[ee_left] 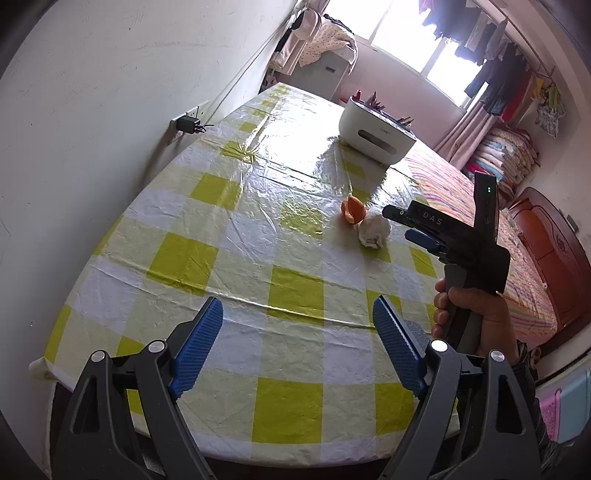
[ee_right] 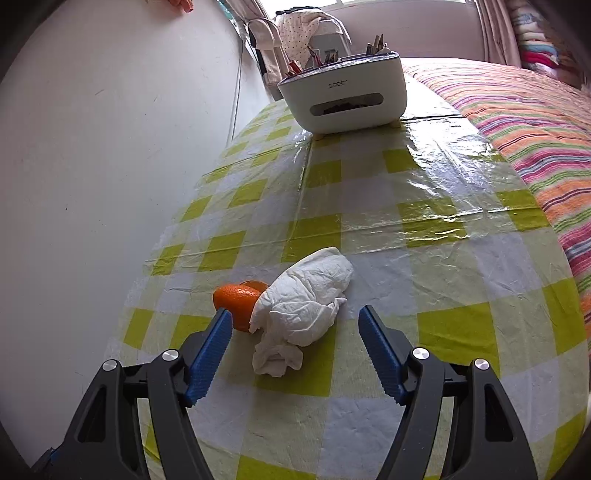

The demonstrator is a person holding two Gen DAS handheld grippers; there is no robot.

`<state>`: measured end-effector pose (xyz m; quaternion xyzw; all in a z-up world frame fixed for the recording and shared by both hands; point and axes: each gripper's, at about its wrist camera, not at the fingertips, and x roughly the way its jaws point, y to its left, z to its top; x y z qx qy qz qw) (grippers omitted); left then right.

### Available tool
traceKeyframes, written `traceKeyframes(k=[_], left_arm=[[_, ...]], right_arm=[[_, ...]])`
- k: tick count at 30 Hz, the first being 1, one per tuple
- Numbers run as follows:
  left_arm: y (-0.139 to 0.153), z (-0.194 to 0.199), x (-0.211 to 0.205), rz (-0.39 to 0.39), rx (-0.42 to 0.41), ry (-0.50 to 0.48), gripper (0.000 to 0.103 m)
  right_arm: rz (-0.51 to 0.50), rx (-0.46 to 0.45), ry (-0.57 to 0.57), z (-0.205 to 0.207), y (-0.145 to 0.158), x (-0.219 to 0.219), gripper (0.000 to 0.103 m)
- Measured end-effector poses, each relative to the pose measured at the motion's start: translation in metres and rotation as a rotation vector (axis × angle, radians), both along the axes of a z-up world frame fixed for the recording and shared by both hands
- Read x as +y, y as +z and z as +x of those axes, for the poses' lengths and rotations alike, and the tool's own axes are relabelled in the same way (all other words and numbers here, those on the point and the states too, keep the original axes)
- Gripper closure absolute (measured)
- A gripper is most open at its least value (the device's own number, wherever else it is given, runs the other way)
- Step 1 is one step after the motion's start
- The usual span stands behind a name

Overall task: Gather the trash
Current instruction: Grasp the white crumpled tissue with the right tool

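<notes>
1. Writing: we read "DAS" in pale letters on the black body of the right hand-held gripper (ee_left: 413,225), seen side-on at the right of the left wrist view. The white organizer box (ee_right: 345,96) carries a small printed logo above its front slot; we cannot make out the letters.
2. Surroundings: the bench (ee_left: 236,258) wears a yellow-and-white checked cloth under clear, wrinkled plastic. The organizer box sits at its far end, upper centre of the right wrist view, with clips or small tools sticking out of the top. A striped blanket (ee_right: 524,122) borders the bench along the right of that frame. A black plug (ee_left: 188,123) sits in a wall socket, upper left of the left wrist view. Clothes hang by the bright window (ee_left: 413,33) at the top.
3. Obstructions: nothing lies between the right fingers and the trash.
4. Trash: a crumpled white tissue (ee_right: 306,306), creased and elongated, lies lower centre in the right wrist view. An orange peel (ee_right: 236,301), curled with the outer skin up, touches its left side.
5. Right hand-held gripper: jaws apart, empty; the tissue lies just ahead between the blue ribbed pads (ee_right: 210,354), and the left pad overlaps the peel in the picture. A hand (ee_left: 469,314) holds its grey handle.
6. Left hand-held gripper (ee_left: 297,347): jaws wide apart, empty, over bare cloth at the near bench edge, well apart from the trash.
</notes>
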<state>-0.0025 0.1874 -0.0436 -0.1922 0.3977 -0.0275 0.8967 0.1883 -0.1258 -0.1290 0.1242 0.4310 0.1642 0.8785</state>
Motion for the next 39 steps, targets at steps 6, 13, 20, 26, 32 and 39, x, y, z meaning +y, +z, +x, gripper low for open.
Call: traceKeyframes(k=[6,13,20,26,32,39], left_arm=[[-0.001,0.001,0.009,-0.022,0.005,0.009,0.021],[0.0,0.009,0.001,-0.024,0.007,-0.016,0.02],[0.002,0.029,-0.018,-0.009,0.012,-0.062,0.02],[-0.002,0.048,-0.039,0.007,0.012,-0.085,0.02],[-0.008,0.082,-0.065,0.06,-0.006,-0.135,0.021],[-0.019,0.131,-0.09,0.08,0.015,-0.194,0.022]], right_arm=[[-0.075,0.033,0.01,0.019,-0.016,0.011,0.034],[-0.097,-0.009,0.068,0.008,-0.018,0.007,0.074],[0.002,-0.079,0.122,-0.029,-0.004,-0.016,0.077],[0.045,-0.133,0.102,-0.07,0.004,-0.056,0.077],[0.088,-0.185,0.049,-0.096,0.009,-0.09,0.077],[0.14,-0.241,0.017,-0.116,0.015,-0.109,0.077]])
